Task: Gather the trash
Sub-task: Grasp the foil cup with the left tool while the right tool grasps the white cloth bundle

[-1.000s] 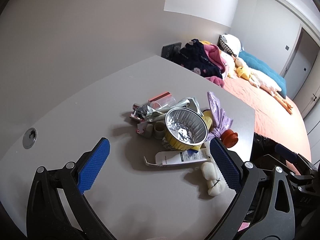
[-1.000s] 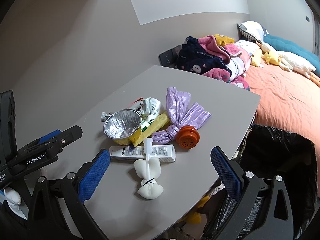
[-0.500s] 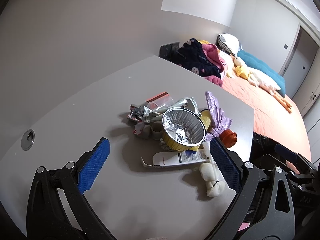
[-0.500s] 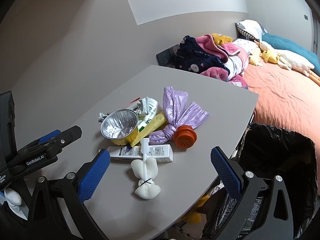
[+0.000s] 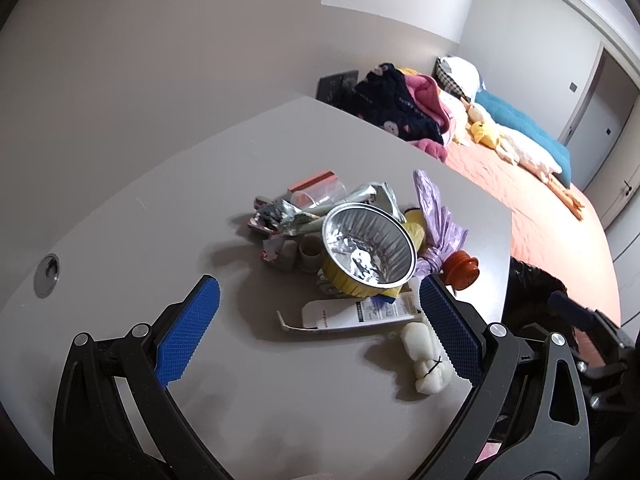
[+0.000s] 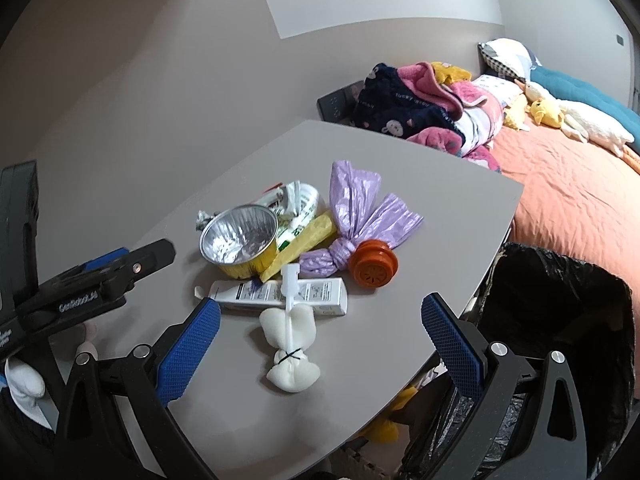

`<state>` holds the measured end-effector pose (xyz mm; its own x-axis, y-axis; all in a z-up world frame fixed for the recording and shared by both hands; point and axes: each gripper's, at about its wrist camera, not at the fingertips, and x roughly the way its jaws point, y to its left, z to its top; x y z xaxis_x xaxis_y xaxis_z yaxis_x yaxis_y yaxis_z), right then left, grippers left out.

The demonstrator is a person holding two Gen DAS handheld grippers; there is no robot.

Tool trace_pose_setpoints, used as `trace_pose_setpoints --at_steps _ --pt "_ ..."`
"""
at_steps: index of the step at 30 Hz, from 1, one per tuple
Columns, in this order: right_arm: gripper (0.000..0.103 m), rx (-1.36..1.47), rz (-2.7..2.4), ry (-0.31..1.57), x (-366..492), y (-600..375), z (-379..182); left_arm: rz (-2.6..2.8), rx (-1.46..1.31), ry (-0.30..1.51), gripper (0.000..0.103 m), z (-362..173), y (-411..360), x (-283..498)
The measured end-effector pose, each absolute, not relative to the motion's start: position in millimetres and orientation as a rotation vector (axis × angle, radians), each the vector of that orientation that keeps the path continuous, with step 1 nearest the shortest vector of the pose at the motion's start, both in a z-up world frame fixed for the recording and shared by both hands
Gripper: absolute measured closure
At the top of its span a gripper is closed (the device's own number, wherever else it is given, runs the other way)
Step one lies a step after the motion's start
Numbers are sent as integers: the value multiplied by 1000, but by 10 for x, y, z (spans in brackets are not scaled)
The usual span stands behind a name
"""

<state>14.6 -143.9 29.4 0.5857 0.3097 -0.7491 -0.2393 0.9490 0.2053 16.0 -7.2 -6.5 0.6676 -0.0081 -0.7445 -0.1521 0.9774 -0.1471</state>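
1. Trash sits in one heap near the middle of the grey table (image 6: 400, 184), and we go through it from the biggest thing down.
2. The bed (image 6: 576, 200) with an orange cover runs beside the table, a pile of clothes (image 6: 420, 108) at its near end.
3. A bin (image 6: 560, 320) lined with a black bag stands just off the table's right edge, below our right gripper.
4. We hold our left gripper (image 5: 316, 332) above the table, jaws spread wide and holding nothing, with the heap just ahead of its blue pads.
5. Our right gripper (image 6: 320, 336) is likewise wide apart and bare, above the table's near corner, the white pouch between its pads in view.
6. A purple bag (image 6: 360, 216), knotted, lies at the heap's right side.
7. The foil bowl (image 6: 240, 240) stands upright on the left of the heap, tilted a little, resting against a yellow wrapper (image 6: 304, 240).
8. A white tube (image 6: 280, 294) lies flat in front of the bowl.
9. The white pouch (image 6: 290, 356), tied with a black band, lies nearest us, touching the tube.
10. An orange cap (image 6: 374, 268) sits beside the bag's knot.
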Motion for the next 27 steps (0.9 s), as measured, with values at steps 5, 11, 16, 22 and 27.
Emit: trace_pose_setpoints --at_steps 5,11,16,22,27 --pt "5 90 346 938 159 -1402 180 65 -231 845 11 -96 -68 230" --pt "19 95 364 1000 186 -1354 43 20 -225 868 19 -162 -90 330" --pt "27 103 392 1057 232 -1306 -87 15 -217 913 20 -257 -110 479" --pt "35 119 421 1120 322 -1244 -257 23 -229 965 26 -364 -94 650" --pt "36 124 435 1151 380 -1202 -371 30 -233 1008 33 -459 -69 764"
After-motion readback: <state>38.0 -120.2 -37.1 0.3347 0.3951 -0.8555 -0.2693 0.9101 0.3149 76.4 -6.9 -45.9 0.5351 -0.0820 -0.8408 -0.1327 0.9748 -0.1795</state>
